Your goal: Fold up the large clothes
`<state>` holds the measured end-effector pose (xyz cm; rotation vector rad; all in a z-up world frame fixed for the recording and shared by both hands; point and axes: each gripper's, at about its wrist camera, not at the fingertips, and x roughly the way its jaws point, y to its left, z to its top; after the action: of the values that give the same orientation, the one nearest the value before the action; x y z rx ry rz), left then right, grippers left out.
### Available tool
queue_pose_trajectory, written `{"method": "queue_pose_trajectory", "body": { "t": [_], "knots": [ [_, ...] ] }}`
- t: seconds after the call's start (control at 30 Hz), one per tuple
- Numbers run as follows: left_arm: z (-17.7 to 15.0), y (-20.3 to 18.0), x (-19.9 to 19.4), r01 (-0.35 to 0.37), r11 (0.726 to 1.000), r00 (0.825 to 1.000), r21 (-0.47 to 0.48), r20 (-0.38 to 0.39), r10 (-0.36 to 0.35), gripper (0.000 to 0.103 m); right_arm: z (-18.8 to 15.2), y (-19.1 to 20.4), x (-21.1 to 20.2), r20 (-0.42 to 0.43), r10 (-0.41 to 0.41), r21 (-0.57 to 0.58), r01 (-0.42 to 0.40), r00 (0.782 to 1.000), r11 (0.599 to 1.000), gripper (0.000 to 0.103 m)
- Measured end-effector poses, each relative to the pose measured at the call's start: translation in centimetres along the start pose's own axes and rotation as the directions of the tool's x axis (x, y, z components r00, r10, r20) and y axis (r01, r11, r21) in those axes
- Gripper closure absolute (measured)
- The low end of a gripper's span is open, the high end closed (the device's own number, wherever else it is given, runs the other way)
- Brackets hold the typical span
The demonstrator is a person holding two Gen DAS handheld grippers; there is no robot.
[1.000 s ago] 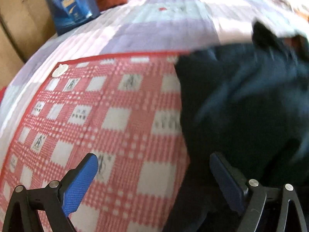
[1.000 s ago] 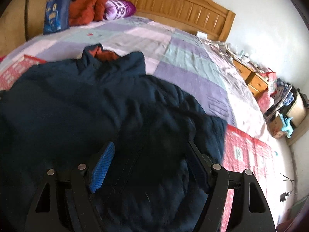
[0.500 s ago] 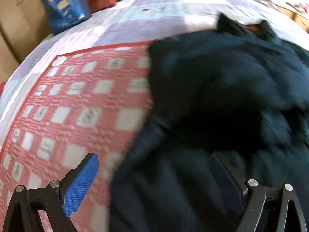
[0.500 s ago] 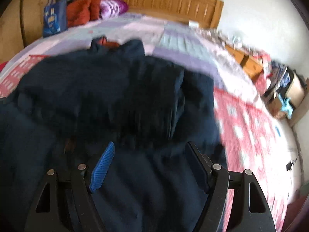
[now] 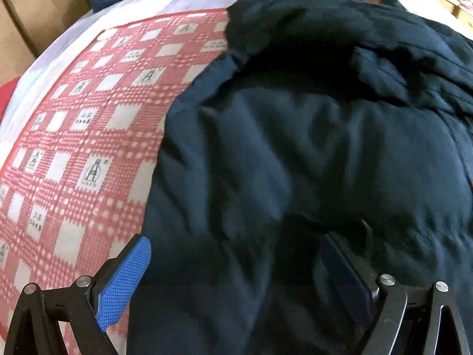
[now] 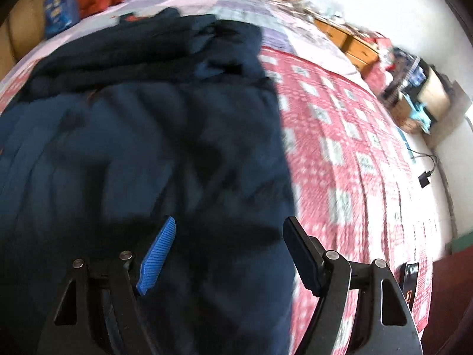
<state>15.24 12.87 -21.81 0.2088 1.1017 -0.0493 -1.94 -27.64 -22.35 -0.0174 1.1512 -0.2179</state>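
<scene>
Both views are sliding back toward the near edge of the bed: the dark jacket [image 5: 310, 162] is now filling the left wrist frame where red checked cloth [image 5: 74, 148] dominated before. In the right wrist view the jacket [image 6: 142, 153] is shifting leftward, exposing more checked cloth [image 6: 348, 148], and the collar [image 6: 165, 14] is receding toward the top.

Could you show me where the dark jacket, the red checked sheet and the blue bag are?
dark jacket [image 6: 153, 136]: right wrist view, its body.
red checked sheet [image 5: 88, 136]: left wrist view, bare part.
blue bag [image 6: 57, 7]: right wrist view, its front.
</scene>
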Motion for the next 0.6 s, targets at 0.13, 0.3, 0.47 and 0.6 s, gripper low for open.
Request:
{"method": "queue_pose_trajectory", "body": {
  "t": [0.13,0.3,0.47,0.6],
  "knots": [
    [-2.6,-0.2,-1.3,-0.022,1.000,0.999,0.018,-0.031,0.022,0.007,-3.4,-0.8,-1.0,-0.003,0.031,0.026,-0.031,1.000,0.999,0.025],
    [-7.2,0.3,-2.4,-0.072,0.997,0.993,0.015,-0.093,0.073,0.007,-7.6,-2.2,-3.0,-0.009,0.059,0.020,-0.059,0.998,0.998,0.025],
    [-11.2,0.5,-4.8,-0.117,0.993,0.986,-0.029,-0.123,0.112,0.007,-10.0,-2.6,-4.5,-0.020,0.097,-0.011,-0.097,0.995,0.995,0.025],
    [-13.0,0.6,-6.0,-0.139,0.988,0.981,-0.073,-0.143,0.128,0.007,-12.0,-2.9,-5.2,-0.044,0.121,-0.071,-0.124,0.992,0.990,0.025]
  ]
}}
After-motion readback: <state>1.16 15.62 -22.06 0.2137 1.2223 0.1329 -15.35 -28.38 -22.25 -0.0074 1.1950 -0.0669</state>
